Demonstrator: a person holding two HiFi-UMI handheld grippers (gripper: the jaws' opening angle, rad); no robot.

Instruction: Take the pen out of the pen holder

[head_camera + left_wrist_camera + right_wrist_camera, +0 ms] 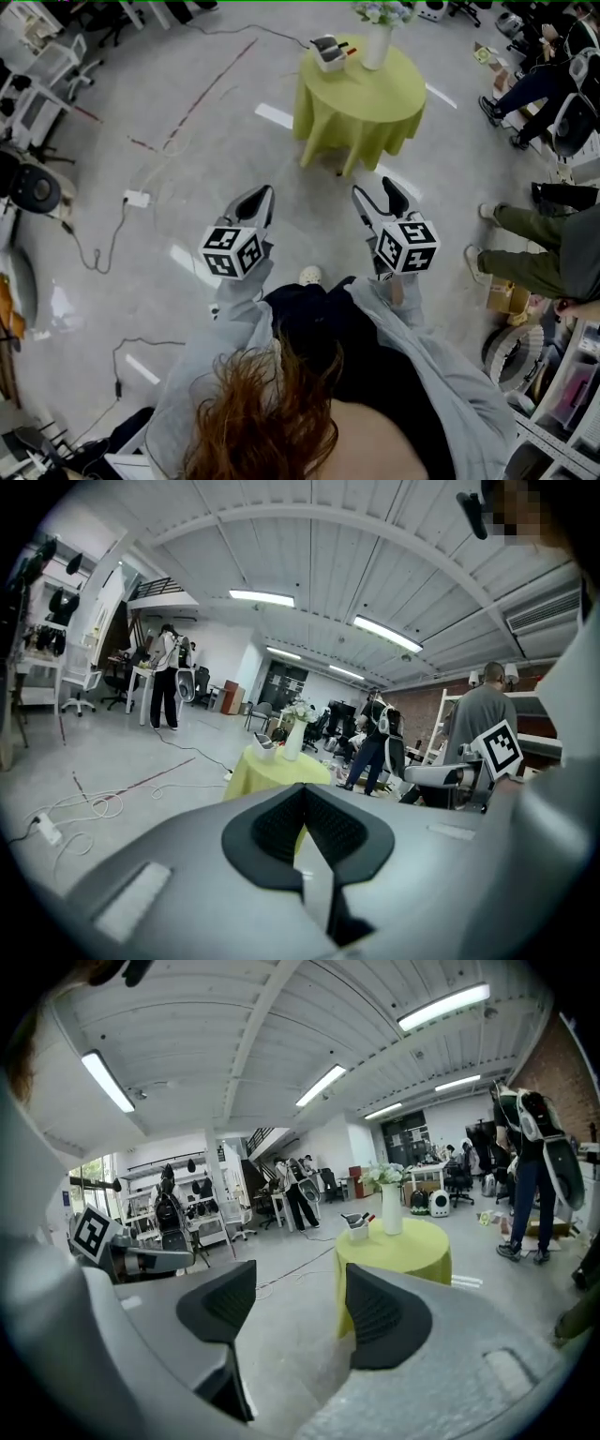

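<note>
Right hand-held gripper (378,192) parted, left hand-held gripper (259,200) closed on nothing; stood well short of the pen holder (328,53) on the tabletop (375,98). Needed a closer approach, then pinching a pen (367,1217) high and lifting straight.

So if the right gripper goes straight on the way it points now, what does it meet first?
The right gripper, jaws open, faces bare floor first, then probably the near left side of the green-draped round table, below the pen holder on top. Depth is unclear.
</note>
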